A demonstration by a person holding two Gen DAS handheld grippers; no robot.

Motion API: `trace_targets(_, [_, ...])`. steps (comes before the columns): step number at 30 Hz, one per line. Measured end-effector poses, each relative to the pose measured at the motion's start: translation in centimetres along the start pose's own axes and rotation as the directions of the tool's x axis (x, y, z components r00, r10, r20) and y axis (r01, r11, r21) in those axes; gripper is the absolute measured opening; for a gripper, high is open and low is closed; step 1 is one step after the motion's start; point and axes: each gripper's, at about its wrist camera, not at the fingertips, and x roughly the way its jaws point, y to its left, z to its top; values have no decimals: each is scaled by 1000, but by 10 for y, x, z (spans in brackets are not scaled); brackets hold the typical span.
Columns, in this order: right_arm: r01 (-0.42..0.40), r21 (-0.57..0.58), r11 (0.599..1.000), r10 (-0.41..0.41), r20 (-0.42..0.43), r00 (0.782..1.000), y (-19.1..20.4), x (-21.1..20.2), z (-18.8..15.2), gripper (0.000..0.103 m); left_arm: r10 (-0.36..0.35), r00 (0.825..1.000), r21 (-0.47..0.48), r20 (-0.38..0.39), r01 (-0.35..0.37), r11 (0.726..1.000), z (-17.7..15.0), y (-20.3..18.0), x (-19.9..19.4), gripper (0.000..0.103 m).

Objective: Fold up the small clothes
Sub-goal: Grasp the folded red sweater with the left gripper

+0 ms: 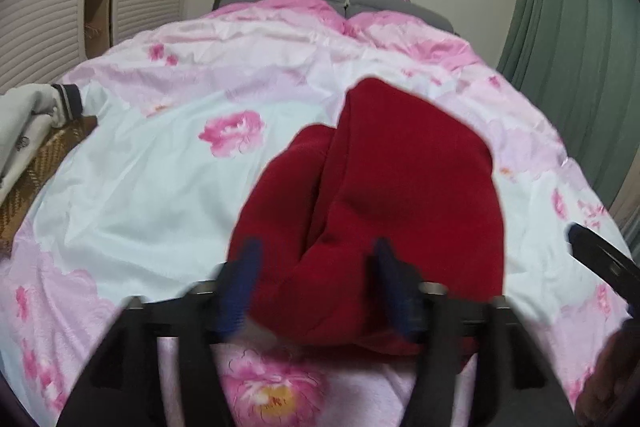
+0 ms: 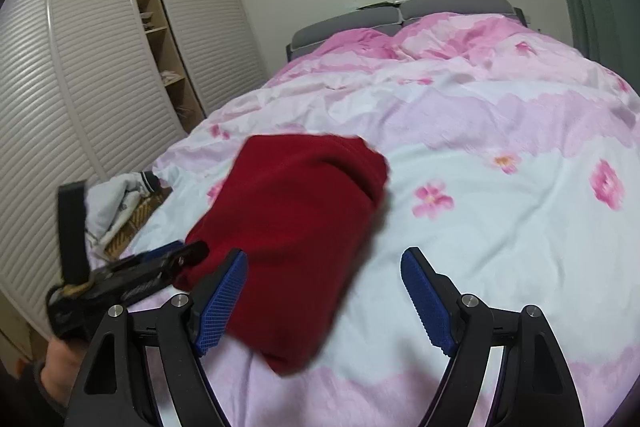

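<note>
Wide bed [image 2: 500, 211] under a wrinkled quilt cover, white to pale blue in the middle, banded pink toward head and foot, printed with pink flowers; grey padded headboard [image 2: 456, 5] at the far end, against the wall; two pink pillow mounds [image 2: 436, 35] just below it, under the same fabric; folded red garment [image 2: 288, 239] lying flat on the cover near the foot, left of centre in the right wrist view, one end rolled thick; woven brown mat or basket [image 1: 36, 167] at the left edge of the bed, exact kind unclear; white clothing with a dark striped cuff [image 1: 36, 115] heaped on it.
</note>
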Motion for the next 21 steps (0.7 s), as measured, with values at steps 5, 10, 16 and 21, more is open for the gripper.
trace_targets(5, [-9,-38,999,8,-22,1000,-3,27,28,80,36,999,-25,-6,-36,999,-3,3,-11,70])
trace_targets(10, [-81,45,996,84,-83,993,-22,48,42,80,19,1000,-105,1,-19,994,-25,2,-26,70])
trace_targets(16, [-74,11,997,75,-189,979,-37,98,65,79,-55,998,-182,-24,50,982,-30,5,-4,68])
trace_targets(21, [-102,31,994,107,-242,964,-50,135,65,28,-96,995,-218,-27,88,972,-22,14,13,56])
